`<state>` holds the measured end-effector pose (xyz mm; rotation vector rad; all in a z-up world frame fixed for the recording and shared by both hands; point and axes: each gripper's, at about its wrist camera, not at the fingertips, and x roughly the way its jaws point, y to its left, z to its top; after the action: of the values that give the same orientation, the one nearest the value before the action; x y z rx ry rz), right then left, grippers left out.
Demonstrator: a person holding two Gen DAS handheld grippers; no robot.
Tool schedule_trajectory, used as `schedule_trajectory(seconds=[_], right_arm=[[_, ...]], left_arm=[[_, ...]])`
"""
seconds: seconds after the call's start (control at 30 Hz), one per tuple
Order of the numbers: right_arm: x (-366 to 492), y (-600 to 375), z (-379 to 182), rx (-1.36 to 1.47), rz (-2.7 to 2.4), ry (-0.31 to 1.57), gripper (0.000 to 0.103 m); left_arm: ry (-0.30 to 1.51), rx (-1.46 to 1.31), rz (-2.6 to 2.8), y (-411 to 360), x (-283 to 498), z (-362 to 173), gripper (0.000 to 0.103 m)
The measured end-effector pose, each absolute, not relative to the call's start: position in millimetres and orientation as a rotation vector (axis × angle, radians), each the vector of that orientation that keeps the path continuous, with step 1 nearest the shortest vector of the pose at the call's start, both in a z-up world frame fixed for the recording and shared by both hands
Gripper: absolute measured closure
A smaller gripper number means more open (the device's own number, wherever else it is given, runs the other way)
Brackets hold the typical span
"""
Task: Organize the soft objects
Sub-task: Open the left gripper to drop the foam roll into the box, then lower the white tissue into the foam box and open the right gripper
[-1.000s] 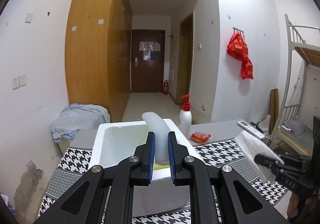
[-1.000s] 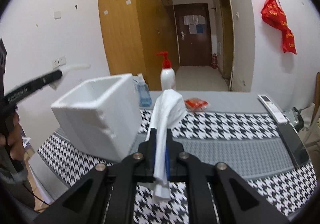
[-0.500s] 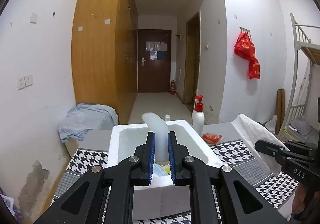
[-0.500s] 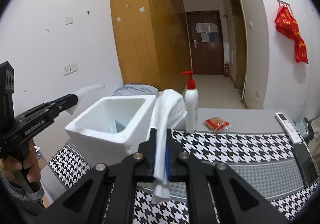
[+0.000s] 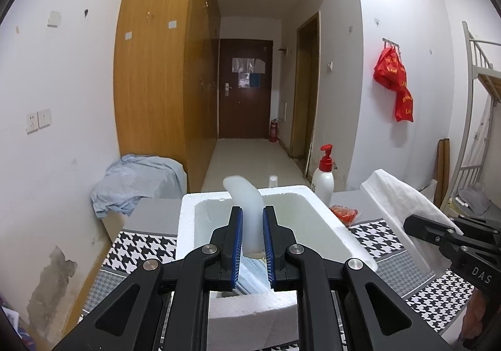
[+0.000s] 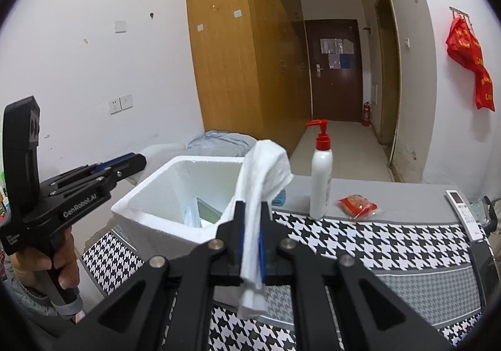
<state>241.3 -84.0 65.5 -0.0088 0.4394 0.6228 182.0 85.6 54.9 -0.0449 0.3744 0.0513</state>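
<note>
1. Both claws have closed in on the box; its inside now shows in the right view.
2. Left claw pinches a pale tube over the box.
3. Right claw pinches a cloth at the rim.
4. Risk, I judge: the limp cloth snags the rim on release and spills onto the surface.

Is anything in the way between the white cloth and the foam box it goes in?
Nothing visible blocks it. The right gripper holds the white cloth just beside the foam box, whose top is open. Some items already lie inside, with room left.
</note>
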Motion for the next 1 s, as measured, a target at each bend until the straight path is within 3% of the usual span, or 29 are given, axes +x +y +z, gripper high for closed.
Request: schedule_trajectory(seconds=[0.3,0.43,0.5,0.53,0.57,0.67,1.0], right_arm=[[245,-78,66,-0.015,0.612,0.447,0.094],[244,-76,68,-0.018,0.606,0.444,0.094],[244,-77,69,-0.017,0.601,0.444,0.094],[243,-76,69,-0.018,0.600,0.443,0.094],[243,-76,69,-0.018,0.599,0.442,0.094],[242,-75,70,-0.023,0.595,0.441,0.094],[234,-63,75,-0.043,0.608,0.414,0.094]], left_arm=[[0.406,-0.052,0.033,91,196,50,0.086],[0.419,-0.058,0.023,92,199,48,0.075],[0.420,-0.056,0.027,93,199,48,0.051],[0.412,-0.067,0.024,94,197,48,0.029],[0.402,-0.075,0.024,96,195,49,0.016],[0.371,-0.074,0.053,99,188,50,0.003],[0.353,-0.038,0.101,110,172,52,0.001]])
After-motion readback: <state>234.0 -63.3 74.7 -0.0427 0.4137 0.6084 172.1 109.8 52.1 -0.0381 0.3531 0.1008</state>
